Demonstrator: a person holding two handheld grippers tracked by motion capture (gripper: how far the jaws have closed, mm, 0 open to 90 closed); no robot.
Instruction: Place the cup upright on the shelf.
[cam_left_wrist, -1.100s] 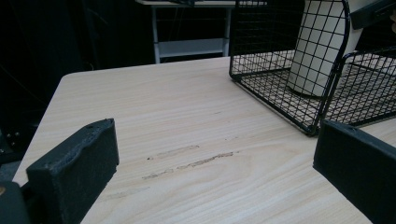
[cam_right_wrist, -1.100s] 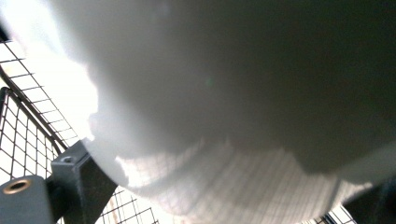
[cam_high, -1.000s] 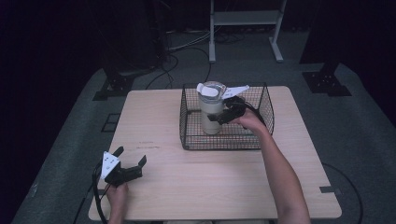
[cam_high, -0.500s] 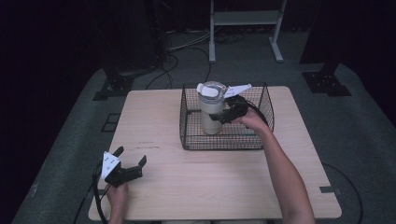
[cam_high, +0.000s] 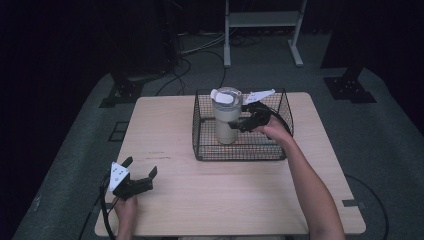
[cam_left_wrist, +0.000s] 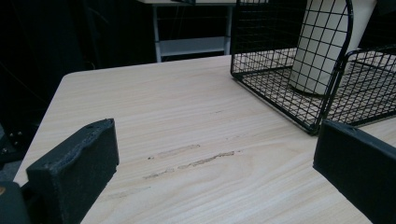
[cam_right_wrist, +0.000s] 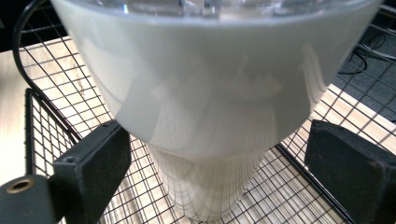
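A cream tumbler (cam_high: 226, 122) is standing in a black wire-grid basket (cam_high: 202, 145) on the pale wood-grain desk (cam_high: 240, 190).

A cream tumbler (cam_right_wrist: 210, 107) stands upright in the wire basket (cam_right_wrist: 42, 116), between the right gripper (cam_right_wrist: 219, 163)'s parted jaws.

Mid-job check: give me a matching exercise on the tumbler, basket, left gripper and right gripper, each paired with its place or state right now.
Things:
1. tumbler
2. wire basket
3. left gripper
4. right gripper

Places or states:
A. open, over bare table at the near left corner
B. on the table's far half
C. upright inside the basket
D. open, jaws either side of the tumbler

Pairs: 1-C, 2-B, 3-A, 4-D
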